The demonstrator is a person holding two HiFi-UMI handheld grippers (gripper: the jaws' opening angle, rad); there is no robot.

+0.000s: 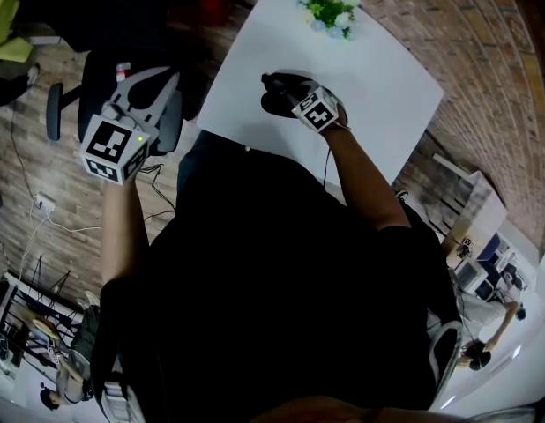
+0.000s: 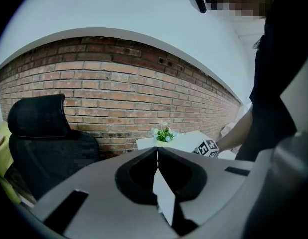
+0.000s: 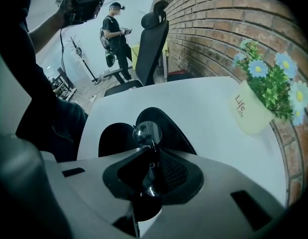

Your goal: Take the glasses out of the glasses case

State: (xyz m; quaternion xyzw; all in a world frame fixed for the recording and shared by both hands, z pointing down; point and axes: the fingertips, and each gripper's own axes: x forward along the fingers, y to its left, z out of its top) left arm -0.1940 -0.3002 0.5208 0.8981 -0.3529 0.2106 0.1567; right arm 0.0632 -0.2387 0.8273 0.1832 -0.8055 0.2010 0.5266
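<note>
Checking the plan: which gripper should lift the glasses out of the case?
Right: the right gripper is shut on the glasses at the case; the left gripper hangs shut, off the table.

I see a white table [image 1: 378,86]. A black glasses case [image 3: 171,133] lies on it just ahead of the right gripper [image 3: 153,153]. Potted flowers [image 3: 263,101] stand farther ahead, to its right.

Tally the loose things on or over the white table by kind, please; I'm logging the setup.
Flower pot: 1
Glasses case: 1
Glasses: 1, gripped in the right tongs
Total: 3
</note>
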